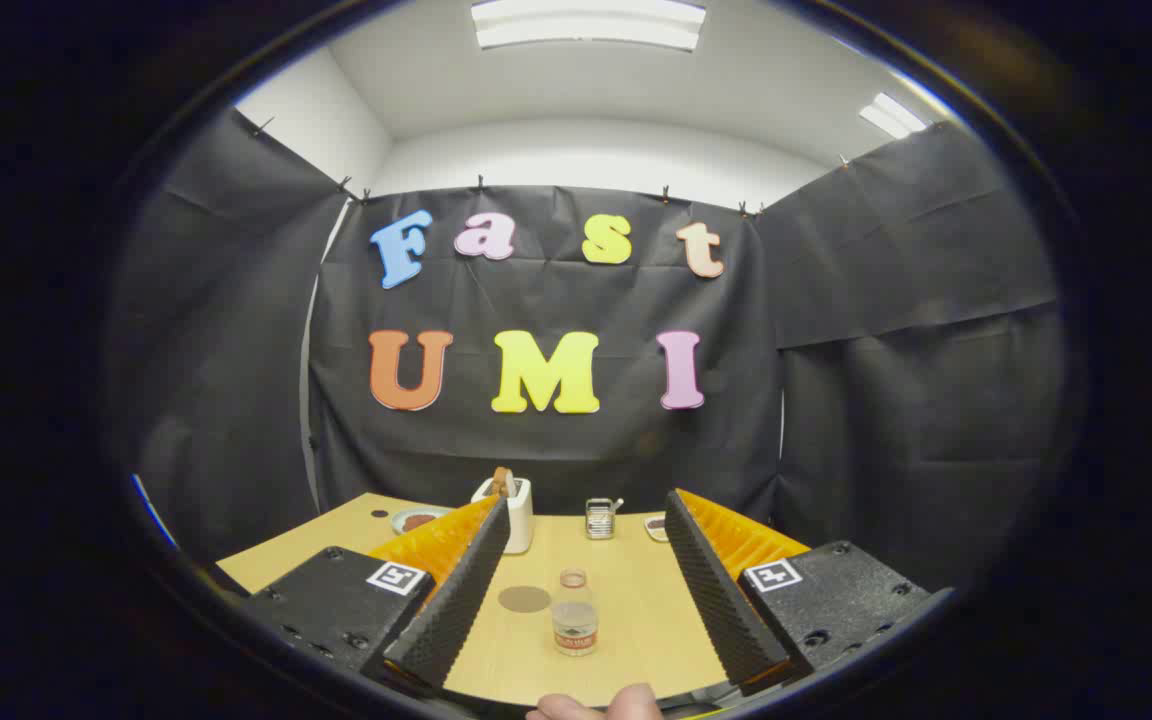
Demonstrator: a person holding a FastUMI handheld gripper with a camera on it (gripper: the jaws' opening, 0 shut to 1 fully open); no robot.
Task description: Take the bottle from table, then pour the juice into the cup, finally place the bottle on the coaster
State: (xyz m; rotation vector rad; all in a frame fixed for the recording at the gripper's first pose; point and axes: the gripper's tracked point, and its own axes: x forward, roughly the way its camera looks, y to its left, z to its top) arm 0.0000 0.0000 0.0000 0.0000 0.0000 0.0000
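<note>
On the pale wooden table (626, 610) the account goes from left to right. At about ten o'clock from the bottle, beyond the left finger, lies a small light plate with something brown on it (414, 520). Next to it, at eleven o'clock, stands a white rectangular toaster with a brown slice sticking out of its top (516, 512), partly hidden by the left finger's tip. A flat round brown coaster (524, 599) lies on the table just beside the bottle, at about ten o'clock from it and close to the left finger.

The small clear plastic bottle with a label band and no visible cap (574, 625) stands upright between the two fingers, nearer to the left one, and touches neither. The gripper (586, 525) has its fingers wide apart and holds nothing. At twelve o'clock, well beyond the bottle, stands a small metal ribbed cup-like holder (600, 518); whether this is the cup cannot be told. A small dish (656, 525) is at one o'clock, half hidden by the right finger. At six o'clock a fingertip of the person's hand (596, 706) shows.

The step in hand appears to be the first one, taking the bottle. The next move probably calls for going forward until the bottle sits deep between the fingers, then closing on its body gently, because the open top could spill.
</note>
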